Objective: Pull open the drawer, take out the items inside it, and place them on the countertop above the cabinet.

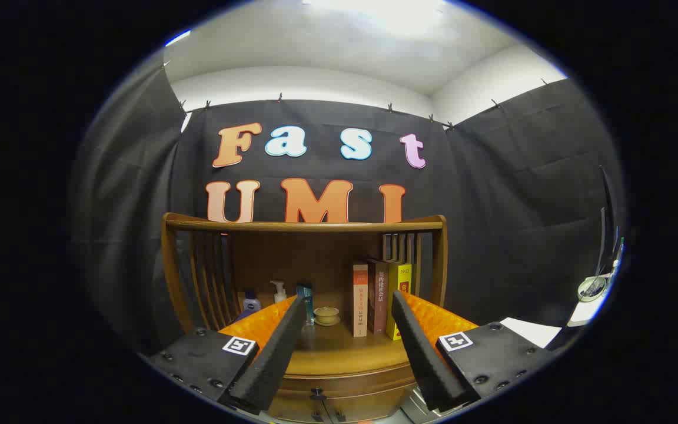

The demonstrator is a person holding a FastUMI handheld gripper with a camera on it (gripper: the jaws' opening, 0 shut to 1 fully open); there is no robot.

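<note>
Gripper: the gripper (348, 306) hovered in front of the cabinet, its fingers (274, 353) spread wide apart with nothing between them, pointing toward the shelf items.
Cabinet: a brown wooden cabinet (339, 388) stood against the black cloth wall, with a curved slatted wooden rail (303, 225) rising around the back and sides of its top.
Drawer: the wooden drawer front (345, 383) sat just under the front edge of the table, low between the fingers, closed; a small dark knob (316, 393) showed on it. The contents could not be seen.
Table: the wooden countertop (345, 350) lay beyond the fingertips, its front part bare.
Left back corner: a small purple-and-white bottle (251, 302) and a white pump bottle (279, 291) stood side by side near the slats.
Centre back: a tall blue-topped clear bottle (305, 306) stood just beside the left finger, with a small tan ceramic bowl on a saucer (326, 315) next to it.
Right back: three upright books stood touching each other, an orange-and-white one (360, 300), a dark red one (378, 297) and a yellow one (399, 285) nearest the right-hand slats.
</note>
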